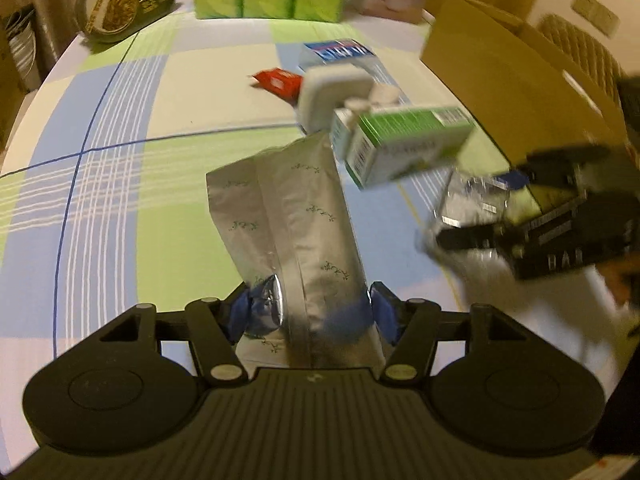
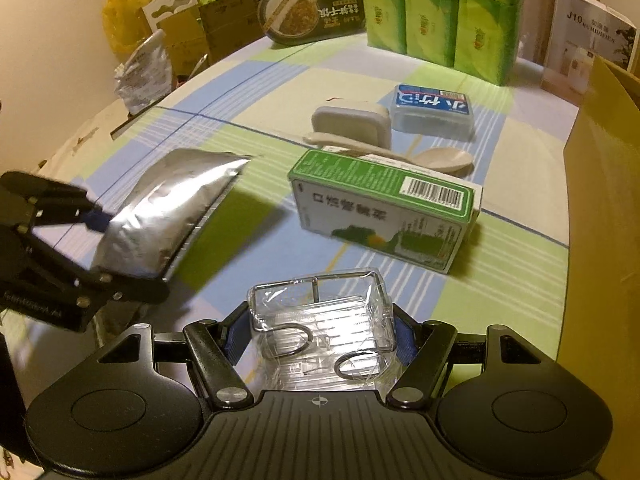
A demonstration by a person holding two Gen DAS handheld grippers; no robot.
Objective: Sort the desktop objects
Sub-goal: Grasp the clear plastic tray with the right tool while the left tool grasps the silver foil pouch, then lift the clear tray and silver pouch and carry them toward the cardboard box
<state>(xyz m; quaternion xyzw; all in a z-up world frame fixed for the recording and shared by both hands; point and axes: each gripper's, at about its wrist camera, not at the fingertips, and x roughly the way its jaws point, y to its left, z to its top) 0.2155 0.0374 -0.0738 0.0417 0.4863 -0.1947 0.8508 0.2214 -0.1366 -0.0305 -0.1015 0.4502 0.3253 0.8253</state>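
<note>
The left gripper clamps a silver foil pouch, held above the checked tablecloth. The right gripper grips a clear plastic packet of metal hooks. Beyond lies a green-and-white carton, then a beige spoon, near the table's right edge by a brown cardboard box.

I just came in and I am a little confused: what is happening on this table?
A person is sorting things with two handheld grippers. The left gripper is shut on a silver pouch, held above the tablecloth. The right gripper is shut on a clear packet with metal hooks inside. A green box, a spoon and two small containers lie on the table, beside a cardboard box.
</note>
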